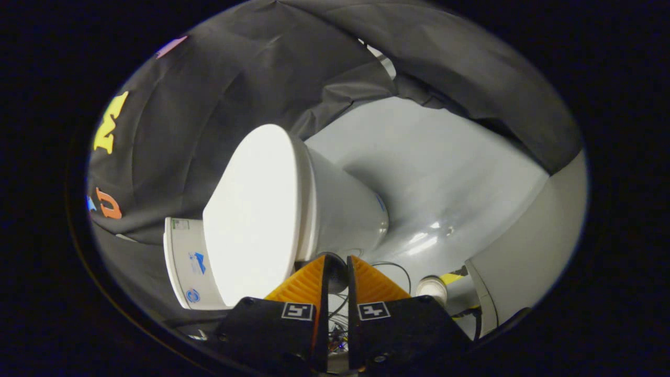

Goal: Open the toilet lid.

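The view is rolled sideways. A white toilet stands just beyond the fingers, its lid (256, 209) lying flat and closed on the bowl (345, 209). The tank (186, 262) joins the lid at its rear end, and the lid's front points away toward the black cloth. My gripper (336, 259) is shut, with only a thin slit between the fingers and nothing held. Its tips sit close to the lid's side edge near the bowl's rim; whether they touch it cannot be made out.
Grey floor (445, 173) spreads beyond the bowl. A small white round object (432, 288) and yellow-black tape (453, 277) lie beside the fingers, with thin cables (398, 269) nearby. A grey panel (523, 251) stands past them. Black cloth (209, 104) hangs behind the toilet.
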Available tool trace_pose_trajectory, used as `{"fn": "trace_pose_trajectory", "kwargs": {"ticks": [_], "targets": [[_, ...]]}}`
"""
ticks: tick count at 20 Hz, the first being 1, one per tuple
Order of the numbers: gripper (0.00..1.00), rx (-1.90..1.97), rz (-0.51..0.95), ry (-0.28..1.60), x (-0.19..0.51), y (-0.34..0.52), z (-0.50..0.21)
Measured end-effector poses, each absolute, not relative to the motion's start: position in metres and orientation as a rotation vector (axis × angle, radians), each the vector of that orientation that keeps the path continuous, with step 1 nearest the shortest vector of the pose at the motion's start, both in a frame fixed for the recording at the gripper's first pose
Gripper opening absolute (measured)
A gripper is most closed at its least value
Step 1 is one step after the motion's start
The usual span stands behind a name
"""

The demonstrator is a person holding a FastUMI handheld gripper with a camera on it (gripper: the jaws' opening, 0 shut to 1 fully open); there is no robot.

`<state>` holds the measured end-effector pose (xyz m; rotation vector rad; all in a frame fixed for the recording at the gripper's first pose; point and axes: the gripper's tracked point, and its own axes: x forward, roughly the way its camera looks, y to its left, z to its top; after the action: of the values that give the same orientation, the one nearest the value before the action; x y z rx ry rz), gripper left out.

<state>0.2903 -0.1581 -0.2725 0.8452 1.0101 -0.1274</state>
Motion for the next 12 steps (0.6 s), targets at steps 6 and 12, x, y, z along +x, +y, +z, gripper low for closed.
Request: {"fn": "trace_pose_trajectory", "kwargs": {"ticks": [6,12], "targets": [[0.82,0.883,0.073,1.015,0.294,-0.119,-0.270],[0.77,0.995,0.047,0.909,0.293,-0.133,-0.271]]}}
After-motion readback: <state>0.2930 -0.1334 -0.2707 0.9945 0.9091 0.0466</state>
